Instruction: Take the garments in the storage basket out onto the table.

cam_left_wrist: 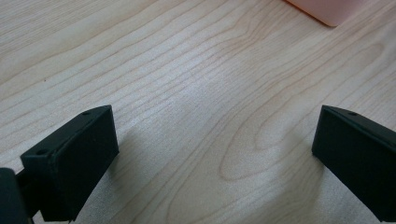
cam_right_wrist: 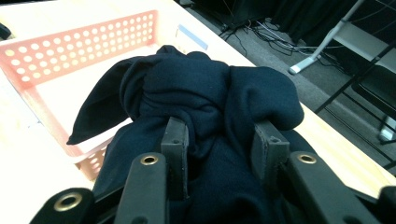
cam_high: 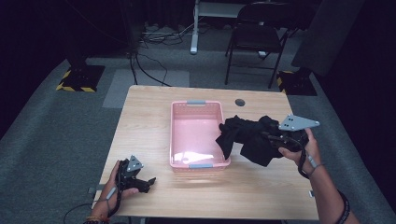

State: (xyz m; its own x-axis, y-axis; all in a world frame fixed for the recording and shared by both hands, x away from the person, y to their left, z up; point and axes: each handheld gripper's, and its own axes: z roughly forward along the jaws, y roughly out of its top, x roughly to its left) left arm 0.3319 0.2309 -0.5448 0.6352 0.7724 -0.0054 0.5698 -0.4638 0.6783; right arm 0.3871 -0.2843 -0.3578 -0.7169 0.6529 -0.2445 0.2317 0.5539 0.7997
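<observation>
High view overlooks the table (cam_high: 140,121); tool views sit close, sharing the basket (cam_high: 177,140).

This looks like a lab or recording studio. A pale wooden surface (cam_high: 154,116) stands on grey carpet (cam_high: 42,135), ringed by black curtains (cam_high: 28,28). Loose cables (cam_high: 154,39) trail across the floor at the upper middle. Stand bases with yellow-black hazard stripes (cam_high: 77,79) sit at upper left and right, with a folding chair (cam_high: 254,35) behind.
</observation>
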